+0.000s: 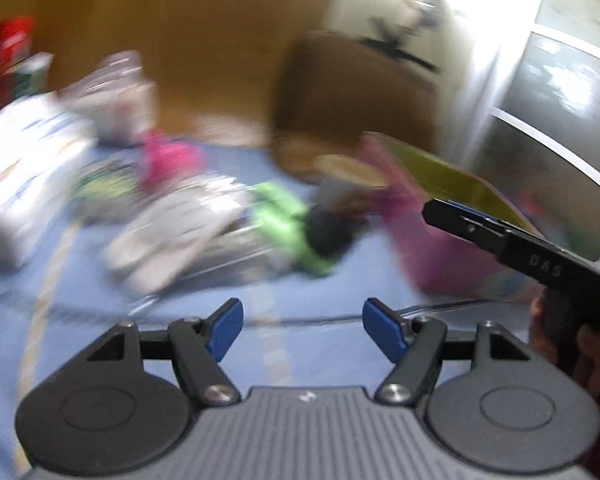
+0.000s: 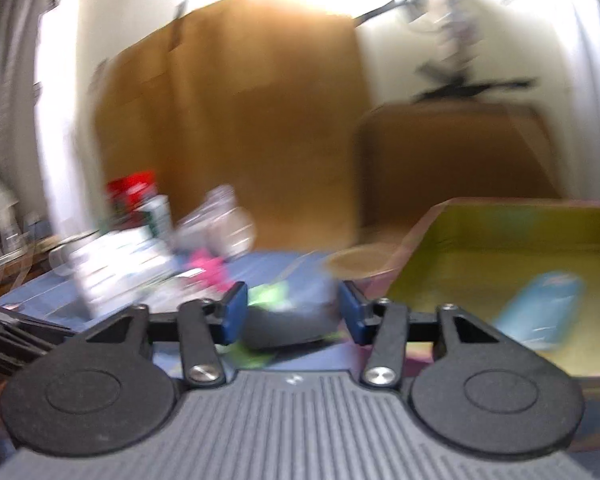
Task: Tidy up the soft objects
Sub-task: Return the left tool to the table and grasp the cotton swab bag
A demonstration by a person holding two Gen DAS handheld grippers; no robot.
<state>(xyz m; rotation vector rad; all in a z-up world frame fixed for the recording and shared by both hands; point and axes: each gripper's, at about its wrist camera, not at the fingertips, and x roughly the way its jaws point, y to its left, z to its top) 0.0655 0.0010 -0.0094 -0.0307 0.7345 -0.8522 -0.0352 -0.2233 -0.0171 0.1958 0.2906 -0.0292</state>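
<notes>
Everything is smeared by motion. A dark grey soft lump (image 1: 328,232) lies on the blue mat (image 1: 340,288) against a bright green soft piece (image 1: 280,212). My left gripper (image 1: 302,330) hovers open over bare mat in front of them, nothing between its blue pads. My right gripper (image 2: 294,312) has the dark lump (image 2: 292,324) showing between its parted pads. In the left wrist view the right gripper (image 1: 432,212) comes in from the right and its tip stops short of the lump. A pink soft item (image 1: 168,156) lies farther left.
A pink box with a yellow-green inside (image 2: 500,240) stands at the right with a light blue item (image 2: 540,312) in it. Clear plastic packs (image 1: 188,224), white packages (image 1: 24,168) and cardboard boxes (image 2: 236,128) crowd the back and left.
</notes>
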